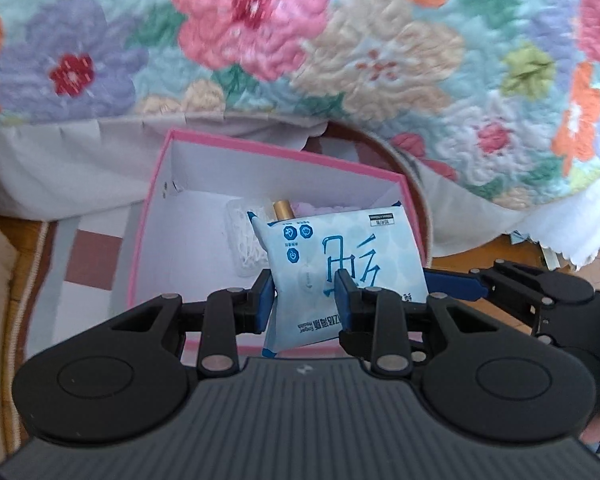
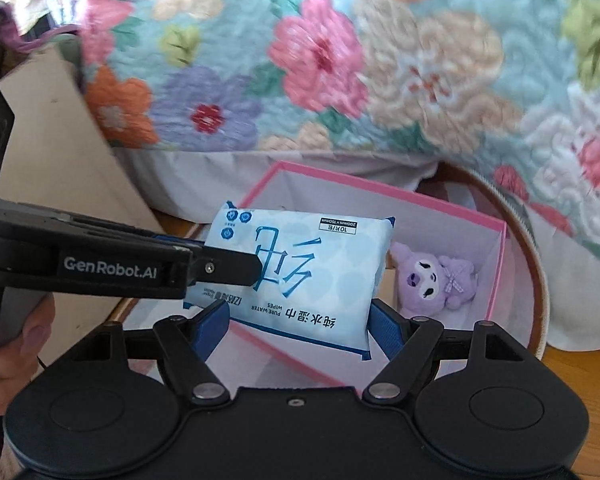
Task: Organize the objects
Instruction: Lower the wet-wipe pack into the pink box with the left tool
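Right now you have the pack of wipes [image 1: 340, 264] pinched in your left gripper [image 1: 306, 300], its blue pads pressed on the pack's left part, so the pack hangs above the pink box [image 1: 148, 216] rather than lying in it. From the right wrist view the same pack [image 2: 300, 268] sits between the fingers of your right gripper [image 2: 298, 320], which stand wide on either side of its lower edge; whether they touch it you cannot tell. The pack's long axis runs across both views, roughly along the box's near wall, and it tilts a little. Below and beyond it the box already holds a purple plush toy [image 2: 436, 276] at the right end and a gold-capped tube [image 1: 283, 210] beside a white mesh pouch [image 1: 240, 240]. Judging by this, the free floor is on the box's left, so lower the pack that way.
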